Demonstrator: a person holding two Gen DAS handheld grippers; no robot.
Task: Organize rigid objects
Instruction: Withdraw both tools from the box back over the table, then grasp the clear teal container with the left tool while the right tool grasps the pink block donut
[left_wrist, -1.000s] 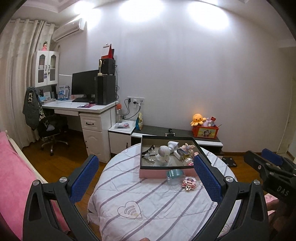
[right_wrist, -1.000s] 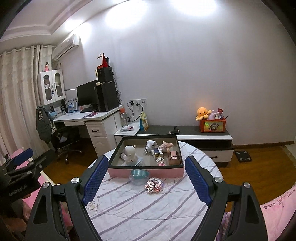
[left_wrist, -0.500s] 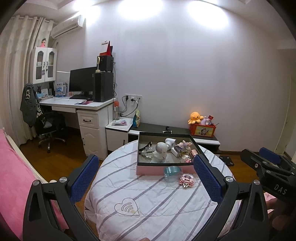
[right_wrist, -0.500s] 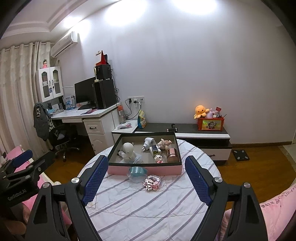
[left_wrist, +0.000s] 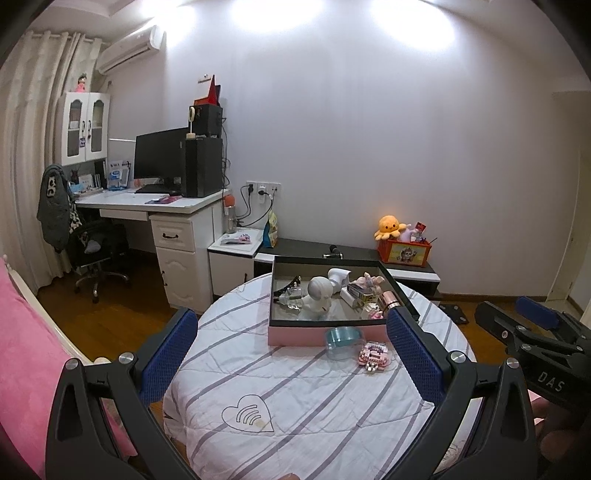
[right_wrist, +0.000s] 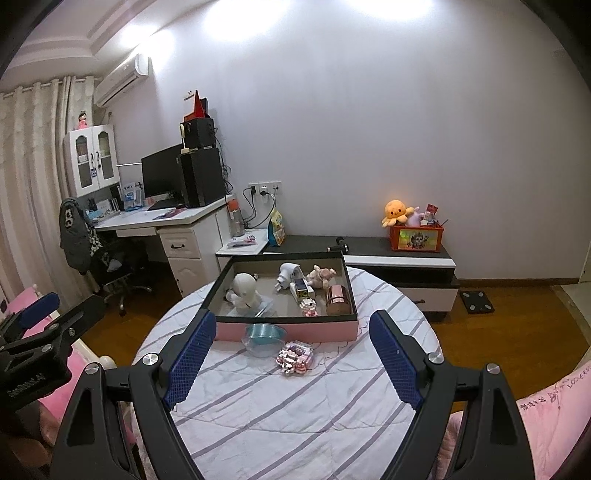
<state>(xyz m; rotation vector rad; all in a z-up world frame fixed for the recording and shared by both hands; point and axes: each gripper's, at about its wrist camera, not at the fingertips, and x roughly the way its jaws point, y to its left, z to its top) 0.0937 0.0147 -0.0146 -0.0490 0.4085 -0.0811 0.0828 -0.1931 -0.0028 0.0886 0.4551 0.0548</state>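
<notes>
A pink box with a black rim (left_wrist: 328, 334) (right_wrist: 288, 329) sits on a round table with a striped cloth (left_wrist: 295, 398) (right_wrist: 295, 406). It holds a white figurine (left_wrist: 318, 295) (right_wrist: 245, 290), a copper cylinder (right_wrist: 338, 299) and several small items. In front of the box lie a clear bowl with a teal ring (left_wrist: 343, 341) (right_wrist: 263, 338) and a pink brick toy (left_wrist: 373, 353) (right_wrist: 294, 357). My left gripper (left_wrist: 291, 354) and right gripper (right_wrist: 291, 358) are both open and empty, held above the table's near side.
A white desk with monitor and computer tower (left_wrist: 166, 195) stands at the left, with an office chair (left_wrist: 92, 251). A low black-and-white cabinet (right_wrist: 399, 266) with an orange toy box (right_wrist: 415, 236) runs along the back wall. Pink bedding (left_wrist: 26, 350) lies at the left.
Both grippers have pulled back and risen a little, so the table and box look smaller and farther. Nothing on the table has moved.
</notes>
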